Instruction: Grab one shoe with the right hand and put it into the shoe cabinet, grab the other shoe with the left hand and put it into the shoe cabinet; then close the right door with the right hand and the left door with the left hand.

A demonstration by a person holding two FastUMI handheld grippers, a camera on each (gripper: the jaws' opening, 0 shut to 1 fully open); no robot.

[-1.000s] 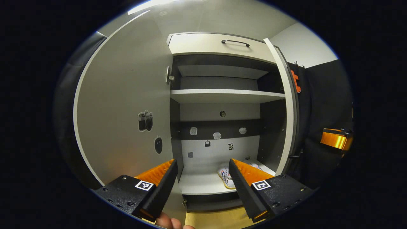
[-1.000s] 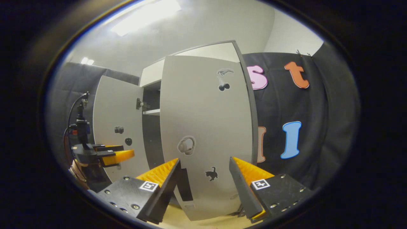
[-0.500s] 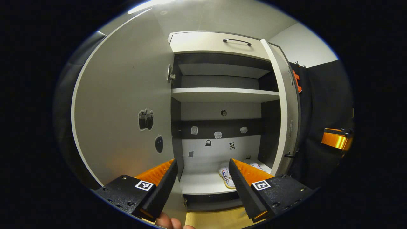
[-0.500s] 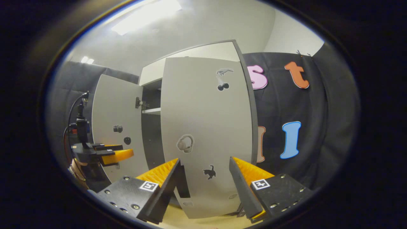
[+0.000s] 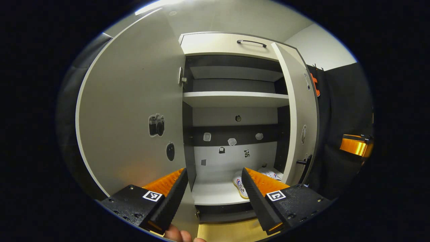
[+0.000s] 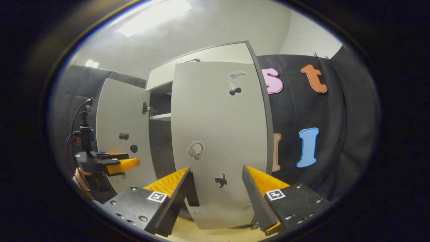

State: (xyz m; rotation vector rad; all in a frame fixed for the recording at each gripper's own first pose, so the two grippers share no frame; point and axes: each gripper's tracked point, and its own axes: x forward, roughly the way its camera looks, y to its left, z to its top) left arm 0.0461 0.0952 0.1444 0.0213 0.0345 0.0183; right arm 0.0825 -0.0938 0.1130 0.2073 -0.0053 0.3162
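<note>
The shoe cabinet [image 5: 235,97] stands ahead with its left door [image 5: 134,111] swung wide and its right door [image 5: 297,117] part-way closed. Two white shoes [image 5: 241,187] lie on the lowest shelf, toward the right; my left gripper's right finger partly hides them. My left gripper [image 5: 213,191] is open and empty, in front of the cabinet's lower opening. In the right gripper view, my right gripper [image 6: 216,191] is open close against the right door's outer face [image 6: 218,134], beside its black handle [image 6: 194,191]; whether it touches, I cannot tell. The left gripper [image 6: 111,163] shows farther off at the left.
A top drawer with a black handle [image 5: 252,42] sits above the shelves. Stickers dot both doors and the cabinet's back wall. The wooden floor [image 5: 228,232] lies below. Black cloth wall [image 6: 319,134] stands right of the cabinet. The other gripper's finger [image 5: 354,146] shows at far right.
The right door has swung further toward shut, narrowing the opening in the left gripper view. Both grippers stay open and have hardly moved.
</note>
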